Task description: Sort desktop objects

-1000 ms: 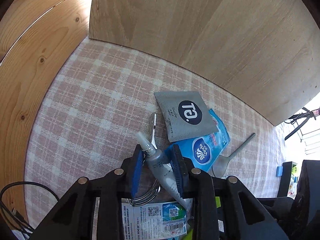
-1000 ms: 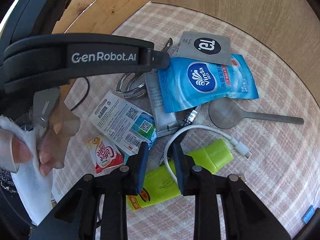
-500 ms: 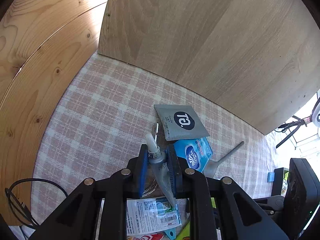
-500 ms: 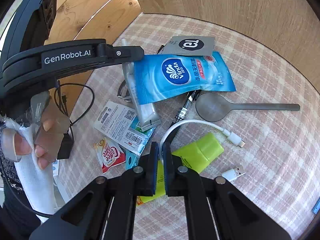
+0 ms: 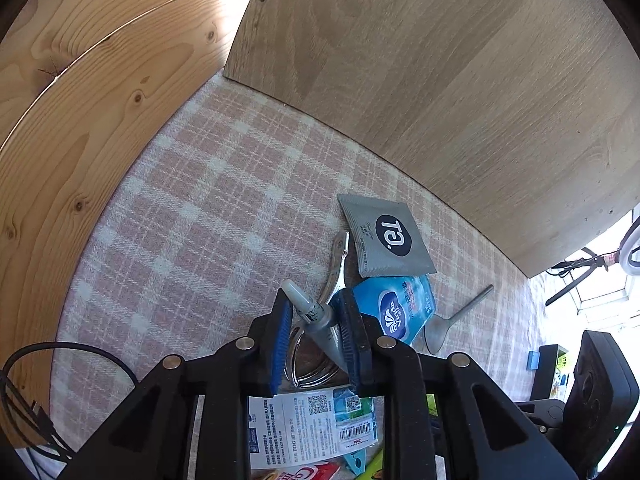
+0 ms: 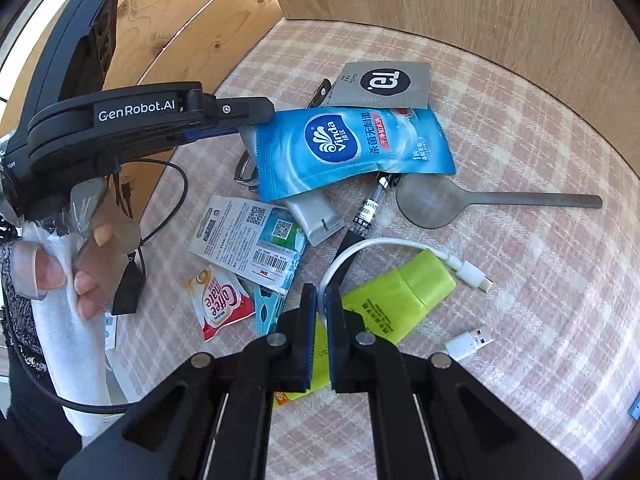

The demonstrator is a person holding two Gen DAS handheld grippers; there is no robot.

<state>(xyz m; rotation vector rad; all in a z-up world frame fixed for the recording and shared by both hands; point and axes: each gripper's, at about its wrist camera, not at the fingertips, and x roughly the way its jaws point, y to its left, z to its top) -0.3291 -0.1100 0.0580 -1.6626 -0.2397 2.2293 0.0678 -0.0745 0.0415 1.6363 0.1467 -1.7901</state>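
Note:
Desk clutter lies on a pink checked cloth (image 6: 520, 128). My left gripper (image 5: 314, 308) has a grey tube (image 5: 316, 316) slanting between its blue pads, nozzle up; both pads touch it while the jaws are opening. In the right wrist view the tube's flat end (image 6: 316, 216) sticks out from under a blue Vinda wipe packet (image 6: 348, 148). My right gripper (image 6: 322, 292) is shut on the loop of a white USB cable (image 6: 400, 242), above a lime-green tube (image 6: 400, 292).
A grey sachet (image 6: 384, 84), a metal spoon (image 6: 432, 202), a pen (image 6: 366, 210), a barcode card pack (image 6: 248, 236) and a Coffee-mate sachet (image 6: 218, 300) lie around. A metal clip (image 5: 336, 264) sits behind the tube. Wooden walls (image 5: 440, 80) close the back and left.
My right gripper has shut on the white cable loop. The left gripper closed on the grey tube and lifted its nozzle end, then eased slightly wider.

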